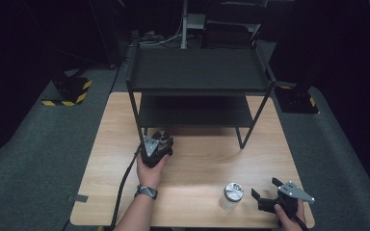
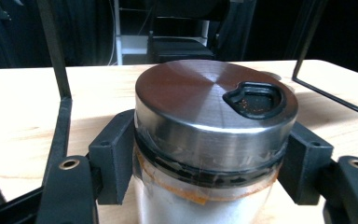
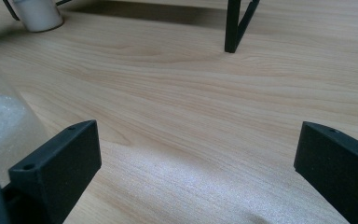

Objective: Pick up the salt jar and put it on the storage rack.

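We see the left gripper clamped on a shaker jar: its two black jaws press against opposite sides of the jar, just under the brushed steel lid, with the jar upright on the wooden table. This jar stands at the near left foot of the black two-tier rack, towards the middle of the table. Our right gripper rests at the near right corner with its jaws wide apart, gripping nothing, bare wood between them. A second jar, also steel-lidded, stands just left of it, close to the left jaw but apart from it.
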